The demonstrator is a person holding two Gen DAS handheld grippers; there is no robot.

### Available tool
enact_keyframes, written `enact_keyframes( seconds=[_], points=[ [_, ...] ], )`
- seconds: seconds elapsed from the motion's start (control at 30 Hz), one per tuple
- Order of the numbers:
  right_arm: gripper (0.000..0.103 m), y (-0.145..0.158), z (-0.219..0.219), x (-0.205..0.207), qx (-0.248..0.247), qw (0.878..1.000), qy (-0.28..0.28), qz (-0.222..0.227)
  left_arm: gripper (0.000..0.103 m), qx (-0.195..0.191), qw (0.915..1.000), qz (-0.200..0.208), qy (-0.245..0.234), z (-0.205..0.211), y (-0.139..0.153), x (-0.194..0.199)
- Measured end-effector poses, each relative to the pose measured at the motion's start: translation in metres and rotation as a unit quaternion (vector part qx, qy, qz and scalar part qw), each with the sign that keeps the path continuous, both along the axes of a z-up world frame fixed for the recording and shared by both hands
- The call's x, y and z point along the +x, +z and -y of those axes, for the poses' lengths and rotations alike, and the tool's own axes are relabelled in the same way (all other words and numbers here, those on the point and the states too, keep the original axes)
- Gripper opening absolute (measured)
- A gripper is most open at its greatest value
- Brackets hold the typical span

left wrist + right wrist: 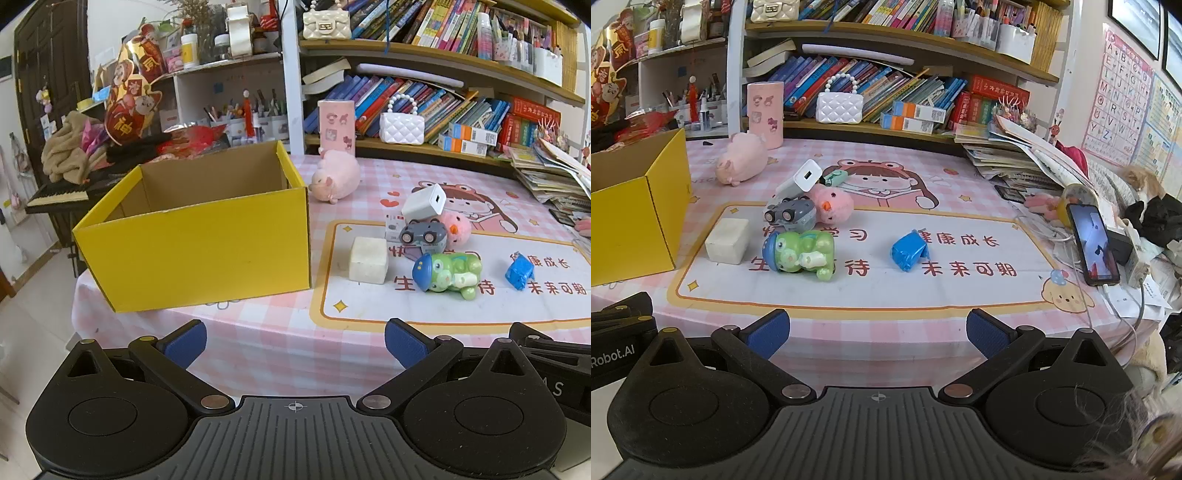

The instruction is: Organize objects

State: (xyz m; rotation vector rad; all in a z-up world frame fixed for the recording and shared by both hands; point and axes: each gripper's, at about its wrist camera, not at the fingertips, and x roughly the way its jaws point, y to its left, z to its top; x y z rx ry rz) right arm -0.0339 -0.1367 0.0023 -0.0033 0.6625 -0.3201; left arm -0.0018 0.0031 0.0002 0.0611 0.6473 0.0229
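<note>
Pink tablecloth (886,166) | toys (801,254) beyond both spread, empty jaws

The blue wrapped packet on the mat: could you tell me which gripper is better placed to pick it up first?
Probably the right gripper: the blue wrapped packet lies nearly straight ahead of its open jaws, clear of other items. For the left gripper it sits far to the right, beyond the green frog toy.

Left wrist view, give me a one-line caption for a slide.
Open left gripper faces an empty yellow box and scattered toys, including a green frog, on a pink tablecloth.
</note>
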Motion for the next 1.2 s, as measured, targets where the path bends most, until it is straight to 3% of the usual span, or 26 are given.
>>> enact_keyframes(
  seconds=[1.2],
  points=[
    [0.102, 0.007, -0.008, -0.005, -0.002, 1.0, 0.017, 0.023, 0.103, -0.01, 0.9998, 0.009, 0.017, -0.01, 0.004, -0.003]
  ],
)
